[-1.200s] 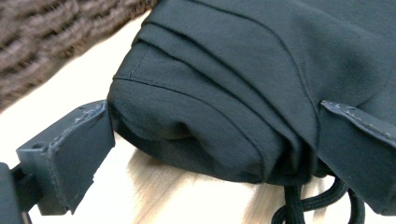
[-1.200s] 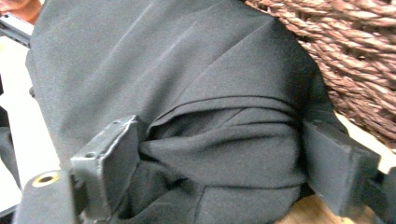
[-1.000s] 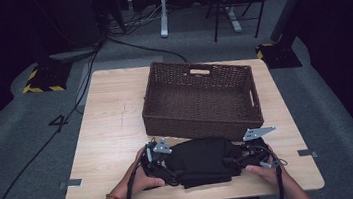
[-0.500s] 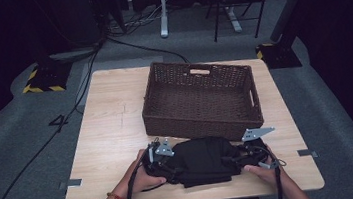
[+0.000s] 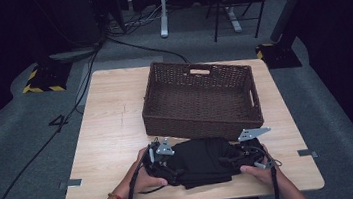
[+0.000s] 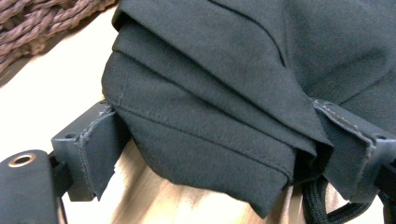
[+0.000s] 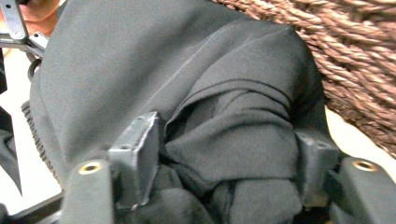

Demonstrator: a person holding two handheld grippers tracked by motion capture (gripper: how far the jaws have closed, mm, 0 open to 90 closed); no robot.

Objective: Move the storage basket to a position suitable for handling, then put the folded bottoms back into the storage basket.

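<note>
A folded black garment (image 5: pixel 201 159) lies on the wooden table (image 5: pixel 107 127) near its front edge, just in front of the wicker basket (image 5: pixel 196 67). My left gripper (image 5: pixel 169 161) holds the garment's left end; in the left gripper view the stacked folds (image 6: pixel 210 116) fill the gap between both pads (image 6: pixel 95 154). Its jaws have just been opening a little with the cloth still between them. My right gripper (image 5: pixel 239 158) is shut on the right end, where bunched cloth (image 7: pixel 224 140) is squeezed between its pads (image 7: pixel 137 154). Each gripper is held by a hand.
The empty brown wicker basket, with its weave (image 6: pixel 28 23) (image 7: pixel 364 70) close behind the garment, takes up the table's far middle. Bare tabletop lies to the left of the basket. Cables (image 5: pixel 87 84), a chair and a desk frame stand on the dark floor beyond.
</note>
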